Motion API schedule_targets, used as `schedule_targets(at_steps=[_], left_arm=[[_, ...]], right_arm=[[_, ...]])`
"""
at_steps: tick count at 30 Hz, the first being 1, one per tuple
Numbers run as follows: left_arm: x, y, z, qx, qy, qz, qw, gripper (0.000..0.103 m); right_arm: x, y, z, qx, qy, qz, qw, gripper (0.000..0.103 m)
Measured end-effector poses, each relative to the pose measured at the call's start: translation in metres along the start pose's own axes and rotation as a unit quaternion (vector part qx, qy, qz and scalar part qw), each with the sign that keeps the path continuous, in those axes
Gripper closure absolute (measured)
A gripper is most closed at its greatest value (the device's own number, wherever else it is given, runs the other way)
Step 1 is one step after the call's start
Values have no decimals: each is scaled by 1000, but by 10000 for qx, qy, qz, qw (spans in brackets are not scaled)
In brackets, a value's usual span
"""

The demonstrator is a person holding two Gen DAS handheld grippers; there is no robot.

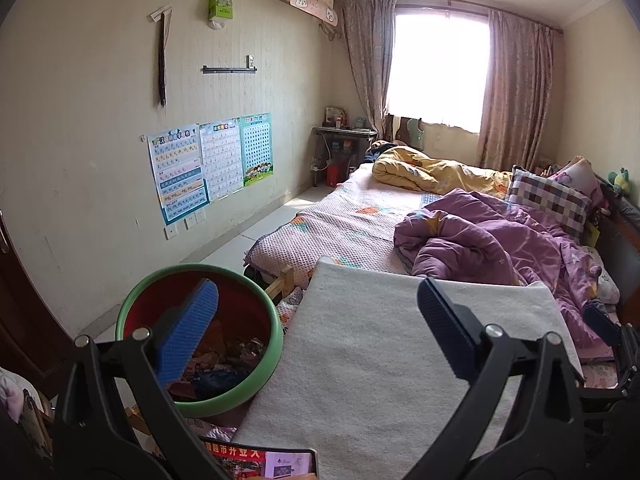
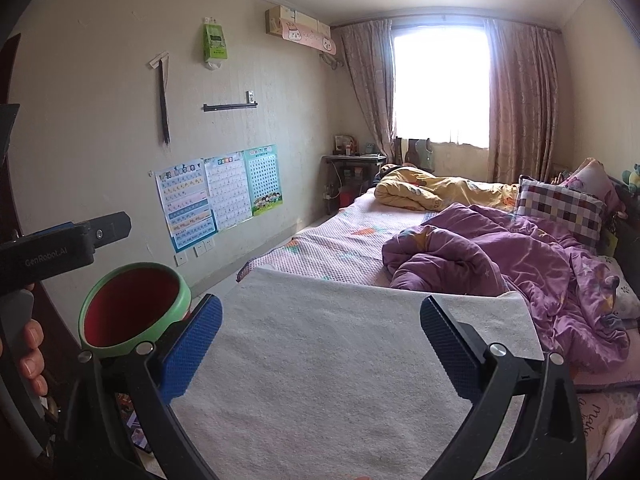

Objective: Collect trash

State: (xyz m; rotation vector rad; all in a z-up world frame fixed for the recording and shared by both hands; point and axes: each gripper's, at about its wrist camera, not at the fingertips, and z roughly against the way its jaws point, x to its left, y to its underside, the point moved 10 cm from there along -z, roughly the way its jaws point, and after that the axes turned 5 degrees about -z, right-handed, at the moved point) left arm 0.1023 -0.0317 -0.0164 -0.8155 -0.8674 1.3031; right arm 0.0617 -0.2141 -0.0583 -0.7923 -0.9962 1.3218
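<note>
A round bin (image 1: 264,354) with a green rim and red inside stands at the left edge of the bed, with several scraps of wrappers and paper (image 1: 224,364) at its bottom. My left gripper (image 1: 316,328) hangs open over a white towel (image 1: 380,360), its left finger above the bin's mouth, nothing between its fingers. In the right wrist view my right gripper (image 2: 320,344) is also open and empty above the white towel (image 2: 328,368), with the bin (image 2: 176,300) to its left. No loose trash shows on the towel.
A purple quilt (image 1: 492,244) lies bunched behind the towel, a yellow quilt (image 1: 432,172) and checked pillow (image 1: 548,196) farther back. A phone or tablet (image 1: 264,462) lies at the near edge. A hand (image 2: 32,356) holds the other gripper's handle at the left. Posters hang on the left wall.
</note>
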Motion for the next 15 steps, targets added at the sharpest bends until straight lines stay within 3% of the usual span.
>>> schedule_targets(at_steps=[4,6,8,12,15], left_arm=[[1,1,-4,29,40,54,10000,5],[3,7,-8,135,79,123,9998,5],[8,15,-14,259,65,158,9995,5],[31,35,-19,474,-143,262,9984,5],[57,48,-23,651,-369,366,9965,5]], right_arm=[[-11,15,-12,214,126,24,9997,7],[-25,36,-28,570,216,-99,9981,7],[-47,62,-48,1010,467,-253,9935,7],[-104,97,-74,1507,1247,-219,9804,7],[-146,116,-82,1829,1539,-566,9694,7]])
